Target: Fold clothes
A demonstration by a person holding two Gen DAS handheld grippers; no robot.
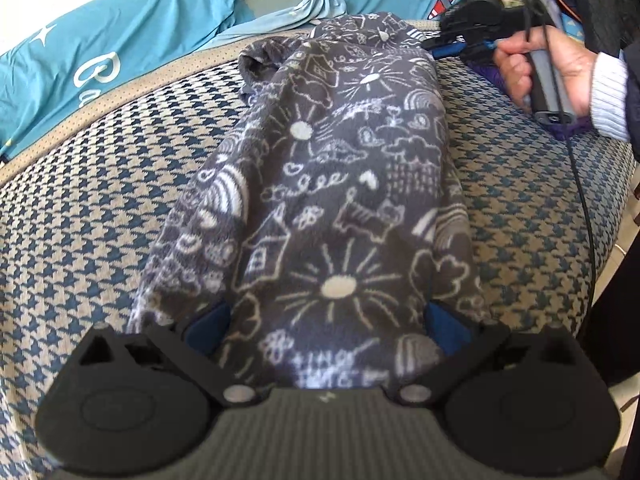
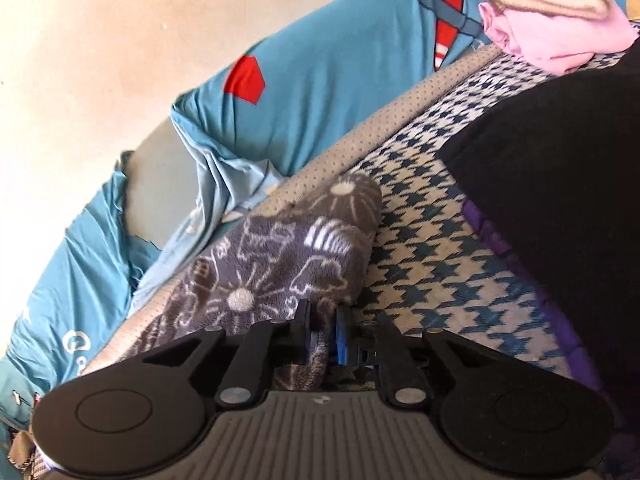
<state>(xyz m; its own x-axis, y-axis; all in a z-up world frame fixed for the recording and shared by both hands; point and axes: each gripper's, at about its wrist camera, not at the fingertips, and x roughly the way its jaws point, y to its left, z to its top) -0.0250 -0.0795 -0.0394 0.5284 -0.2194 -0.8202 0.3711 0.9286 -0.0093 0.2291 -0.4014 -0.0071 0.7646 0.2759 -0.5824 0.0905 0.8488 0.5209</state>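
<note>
A dark grey fleece garment (image 1: 336, 168) with white doodle prints lies lengthwise on a houndstooth cushion (image 1: 100, 184). My left gripper (image 1: 326, 320) is at its near end, open wide, and the cloth bulges between the two blue pads (image 1: 212, 320). At the far end a hand (image 1: 560, 68) holds my right gripper (image 1: 434, 46) against the garment's edge. In the right wrist view my right gripper (image 2: 323, 328) is shut, with a fold of the grey garment (image 2: 280, 248) pinched between its pads.
Blue bedding with plane prints (image 1: 120, 40) runs along the back edge of the cushion (image 2: 432, 240). Folded pink and striped clothes (image 2: 552, 12) sit at the far end. A black and purple garment (image 2: 560, 184) covers the right side. A black cable (image 1: 584, 200) trails over the cushion.
</note>
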